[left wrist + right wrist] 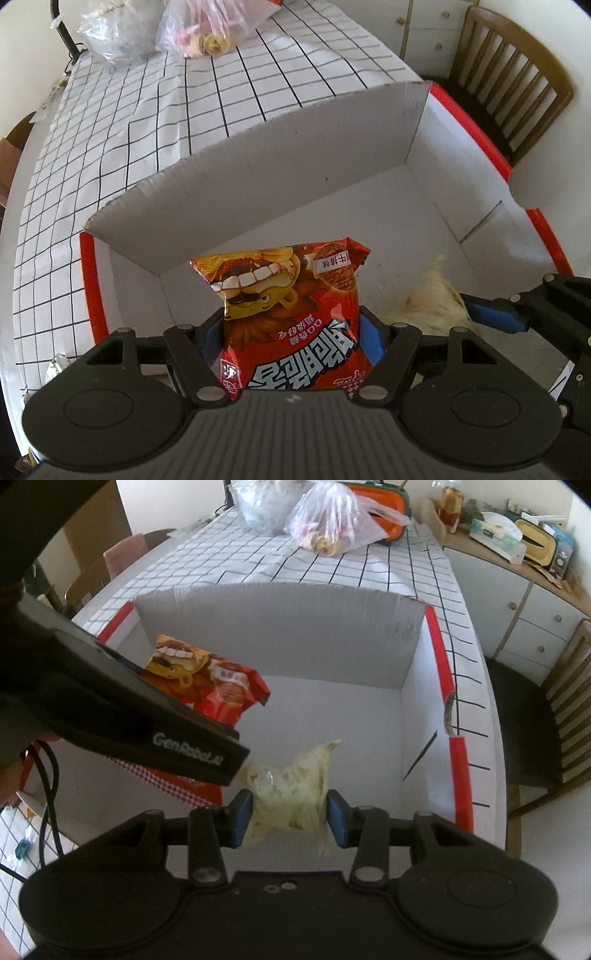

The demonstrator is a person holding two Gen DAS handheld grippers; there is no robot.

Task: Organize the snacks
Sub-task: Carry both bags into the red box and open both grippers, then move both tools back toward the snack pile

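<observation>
Red foil snack packet [291,325], cartoon face and white lettering, is pinched between the blue pads of the left tongs [291,332]; its top stands upright above the pads, held over the near left corner of the open cardboard box [295,147]. In the right wrist view the same packet [218,686] pokes out past the black body of the left tongs, above the box's left side.

Right tongs [290,816]: blue pads [242,814] pressed in on a pale yellowish clear-wrapped snack [291,794], wrapper crumpled and bulging between them, tip pointing up and right. This snack hangs over the white box floor, near its middle, just right of the left tongs' tip. In the left wrist view it shows as a pale lump [436,306] at the right.

Box: white inside, red outer edges, far flap standing up, resting on the counter [110,166] covered in a white cloth with black grid lines.

Far end of counter: two clear plastic bags [328,520], one holding round pastries. Wooden chair [517,85] beside the counter at right
</observation>
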